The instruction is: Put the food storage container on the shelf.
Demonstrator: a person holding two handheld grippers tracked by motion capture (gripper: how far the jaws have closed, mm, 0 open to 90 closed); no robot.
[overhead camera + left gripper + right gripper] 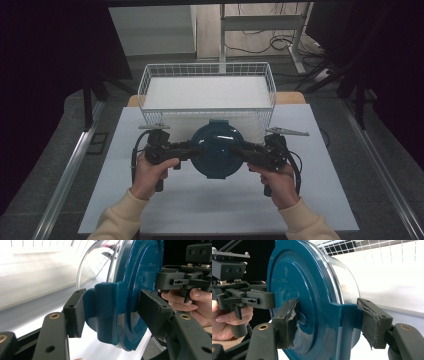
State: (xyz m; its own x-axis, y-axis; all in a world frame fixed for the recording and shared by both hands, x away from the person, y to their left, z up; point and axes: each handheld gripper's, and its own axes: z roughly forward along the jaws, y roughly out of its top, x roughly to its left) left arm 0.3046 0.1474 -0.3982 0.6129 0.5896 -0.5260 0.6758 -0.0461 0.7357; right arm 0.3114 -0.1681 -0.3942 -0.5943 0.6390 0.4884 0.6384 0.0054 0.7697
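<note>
In the left claw (pixel 111 311) view, the teal lid (pixel 140 290) runs off the top edge, and the clear container (pixel 95 262) beneath it dissolves into glare beyond the claw. The lid conceals both claws' tips from above.

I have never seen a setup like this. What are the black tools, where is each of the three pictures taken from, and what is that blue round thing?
There is no robot arm here. A person holds a hand-held gripper in each hand: the left gripper and the right gripper. Each has two black jaws.

The high view looks down from above the person's side of the table. The other two pictures come from cameras riding on the grippers, looking along their jaws.

On the table stands a white wire basket. In front of it, the two grippers hold a container with a blue lid and a clear body. Each clamps a blue tab at one side: the left tab and the right tab. Whether the container rests on the table or is raised, I cannot tell.
</note>
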